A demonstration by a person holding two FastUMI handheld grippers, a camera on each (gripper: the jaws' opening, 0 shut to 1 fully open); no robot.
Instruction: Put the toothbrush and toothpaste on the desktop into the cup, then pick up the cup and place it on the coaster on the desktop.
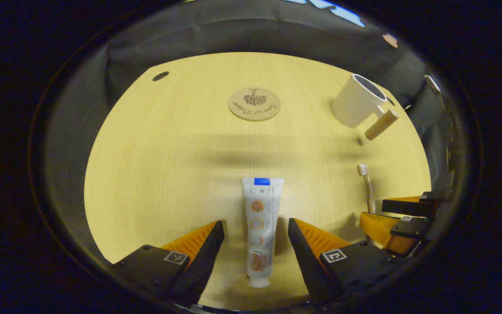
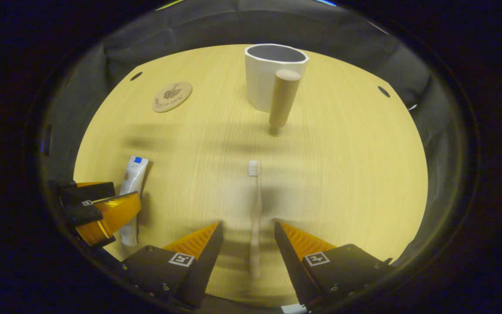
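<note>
My left gripper sits at the bottom centre of the left gripper view, its two fingers spread wide. Between them lies the toothpaste, a white tube flat on the desktop, cap end nearest me and the crimped end pointing up the frame. I see a gap on each side of the tube, so neither finger is touching it. At the lower right edge of this view I can see my right gripper, with the toothbrush just above it, bristle head uppermost. Farther up, at centre top, a round cork coaster lies flat on the wood. In the upper right stands the white cup, its wooden peg handle sticking out toward the lower right.

In the right gripper view, my right gripper is at the bottom centre, fingers also spread apart. The toothbrush lies between them, handle toward me and head pointing up the frame; it looks blurred, and I cannot tell whether either finger touches it. At the lower left edge is my left gripper, with the toothpaste beside it. At top centre stands the cup, handle facing me. The coaster lies in the upper left, well apart from the cup.
</note>
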